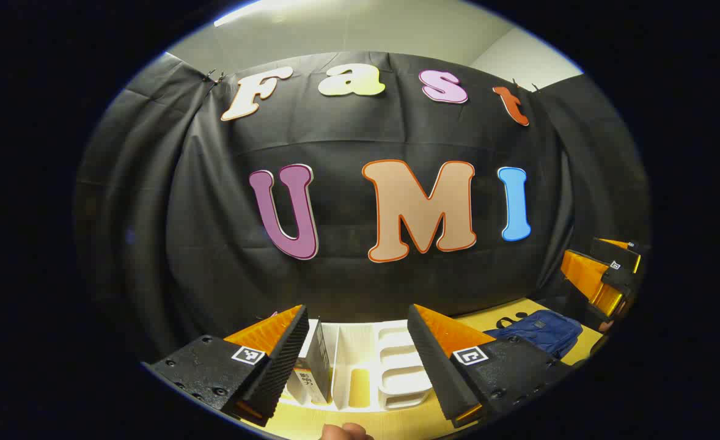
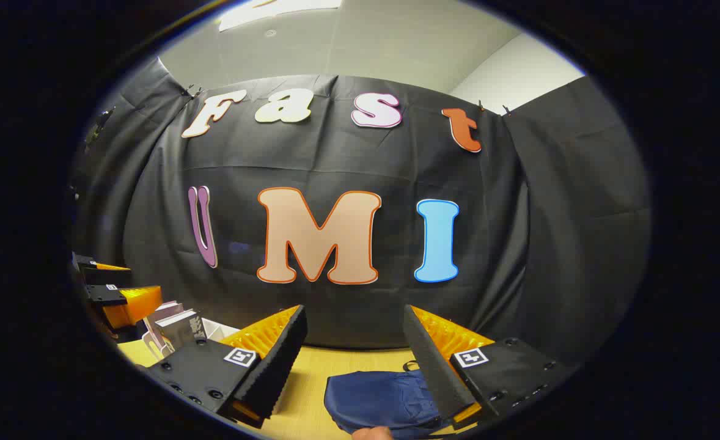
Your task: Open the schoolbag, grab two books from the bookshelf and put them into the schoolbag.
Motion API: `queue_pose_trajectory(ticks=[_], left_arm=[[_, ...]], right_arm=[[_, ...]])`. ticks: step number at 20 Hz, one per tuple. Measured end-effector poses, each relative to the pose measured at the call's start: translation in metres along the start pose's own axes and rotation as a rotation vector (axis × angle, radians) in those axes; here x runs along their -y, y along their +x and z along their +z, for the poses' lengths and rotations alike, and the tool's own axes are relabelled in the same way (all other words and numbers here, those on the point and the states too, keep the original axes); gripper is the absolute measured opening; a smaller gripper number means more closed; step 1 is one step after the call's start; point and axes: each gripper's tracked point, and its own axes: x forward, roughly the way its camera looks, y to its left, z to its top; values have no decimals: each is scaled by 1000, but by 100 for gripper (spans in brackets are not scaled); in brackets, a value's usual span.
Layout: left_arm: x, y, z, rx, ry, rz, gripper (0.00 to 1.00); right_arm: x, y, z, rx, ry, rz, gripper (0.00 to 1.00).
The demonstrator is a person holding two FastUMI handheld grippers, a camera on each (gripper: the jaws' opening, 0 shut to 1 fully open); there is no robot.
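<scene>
In the left gripper view, the left gripper (image 1: 358,342) hung above the near edge of the yellow desk (image 1: 506,318), its jaws wide apart and holding nothing. Between them, farther off, stood the white bookshelf (image 1: 390,366), a slotted rack set against the black cloth wall (image 1: 170,244). One dark-covered book (image 1: 317,363) stood upright in a left-hand slot, leaning slightly; the slots to its right looked bare (though the lower part of the rack was cut off by the edge of the view). The blue schoolbag (image 1: 537,330) lay flat on the desk to the right of the bookshelf, apart from it, its black handle loop toward the wall. The right gripper (image 1: 604,278) showed at the far right, above and beyond the bag.

In the right gripper view, the right gripper (image 2: 355,342) hovered over the schoolbag (image 2: 378,400), jaws likewise spread and touching nothing. The bag lay on the desk (image 2: 348,360) just below and between them, and whether its zip was open could not be told. At the far left the left gripper (image 2: 112,293) showed near the bookshelf (image 2: 213,329), where a few upright books (image 2: 180,324) stood. A fingertip (image 2: 372,432) showed at the bottom edge.
</scene>
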Motion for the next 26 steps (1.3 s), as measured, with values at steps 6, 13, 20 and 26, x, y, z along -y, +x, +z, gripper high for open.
queue_pose_trajectory(ticks=[6,13,20,26], left_arm=[[2,-1,0,-2,-2,11,96],[-1,-6,-3,-5,-1,27,97],[1,-5,-3,-12,6,20,97],[3,-2,-5,-24,13,9,97]], right_arm=[[1,-2,0,-7,-9,15,95],[-7,-1,-1,-14,-7,38,95],[-6,-2,-3,-21,-10,39,95],[-4,0,-3,-23,-7,37,96]])
